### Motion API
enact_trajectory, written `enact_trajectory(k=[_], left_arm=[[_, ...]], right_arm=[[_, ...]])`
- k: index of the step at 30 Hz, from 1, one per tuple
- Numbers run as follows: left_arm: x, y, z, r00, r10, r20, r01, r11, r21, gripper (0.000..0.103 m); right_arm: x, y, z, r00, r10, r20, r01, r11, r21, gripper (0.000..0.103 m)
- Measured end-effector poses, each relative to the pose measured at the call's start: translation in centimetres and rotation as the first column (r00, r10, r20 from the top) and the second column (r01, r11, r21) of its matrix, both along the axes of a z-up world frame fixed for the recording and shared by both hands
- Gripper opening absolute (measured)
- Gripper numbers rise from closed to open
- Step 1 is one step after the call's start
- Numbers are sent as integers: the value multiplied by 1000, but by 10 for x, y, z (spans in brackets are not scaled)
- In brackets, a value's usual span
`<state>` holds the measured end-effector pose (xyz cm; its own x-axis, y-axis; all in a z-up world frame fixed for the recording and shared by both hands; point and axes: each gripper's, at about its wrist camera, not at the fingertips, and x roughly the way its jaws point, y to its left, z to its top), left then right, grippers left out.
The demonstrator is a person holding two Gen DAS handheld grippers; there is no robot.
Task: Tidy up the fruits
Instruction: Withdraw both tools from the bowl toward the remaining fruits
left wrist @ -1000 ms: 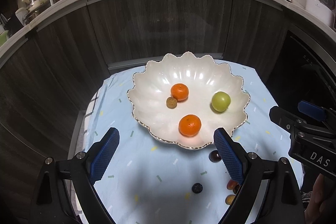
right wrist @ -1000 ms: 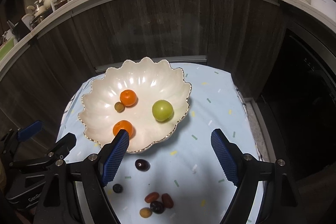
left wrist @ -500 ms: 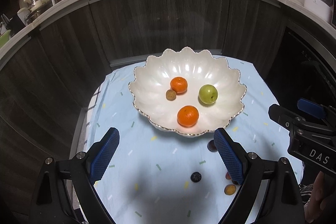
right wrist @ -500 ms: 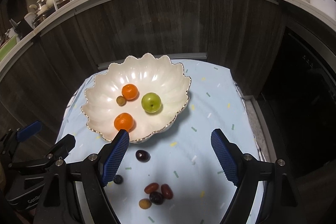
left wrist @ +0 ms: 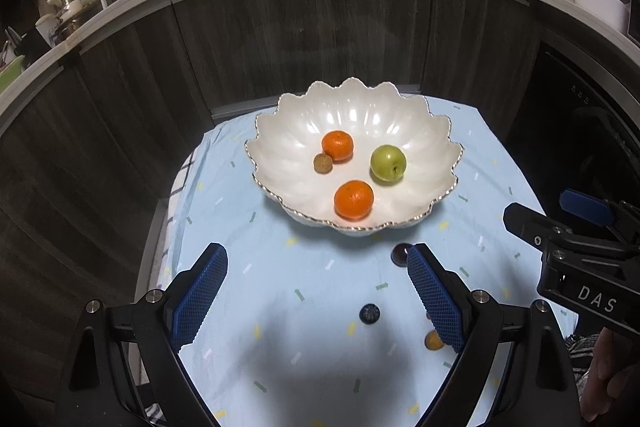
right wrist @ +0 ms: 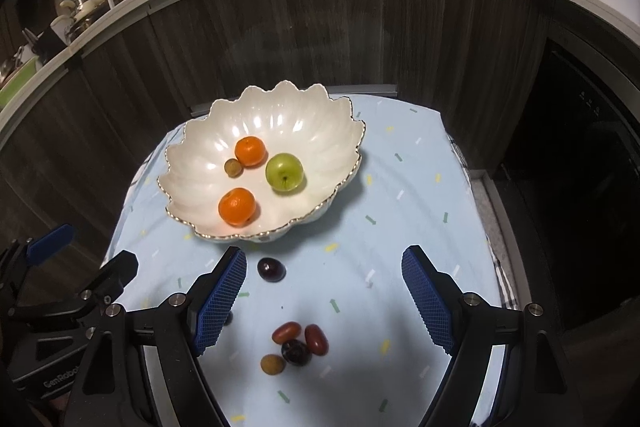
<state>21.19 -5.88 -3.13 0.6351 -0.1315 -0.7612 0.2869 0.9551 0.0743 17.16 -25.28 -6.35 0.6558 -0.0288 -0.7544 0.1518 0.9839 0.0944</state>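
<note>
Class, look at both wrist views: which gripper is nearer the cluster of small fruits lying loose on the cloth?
Right. The right gripper hangs open directly above the cluster; the left gripper is off to the side.

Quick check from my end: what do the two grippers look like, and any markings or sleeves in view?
Both are black angular frames with silver screws and two blue cross-hatched pads. The left gripper shows white "GenRobot" lettering on its body in the right view; the right gripper shows "DAS" in the left view. A striped sleeve sits behind it.
</note>
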Motion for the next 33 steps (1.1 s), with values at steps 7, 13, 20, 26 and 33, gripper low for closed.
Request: enact_trajectory(k=[7,13,20,26,33], left_arm=[[-12,1,-7,1000,-3,-11,3,1000,-3,92],[-18,5,-13,1000,1,-14,-1,1000,-1,92],[-23,6,-22,1000,-2,-28,2,1000,-7,92],[-27,2,-30,999,-9,-31,9,1000,-9,92],[-28,-4,-43,999,-25,-45,24,1000,-15,92]], right_arm=[[-10,1,-7,1000,10,-15,-10,1000,-5,81],[-17,5,-14,999,16,-31,-17,1000,-10,81],[-23,5,-23,999,17,-48,-18,1000,-19,81],[-28,2,-31,998,6,-61,-8,1000,-20,81],[-36,0,-44,997,-4,-76,2,1000,-18,81]])
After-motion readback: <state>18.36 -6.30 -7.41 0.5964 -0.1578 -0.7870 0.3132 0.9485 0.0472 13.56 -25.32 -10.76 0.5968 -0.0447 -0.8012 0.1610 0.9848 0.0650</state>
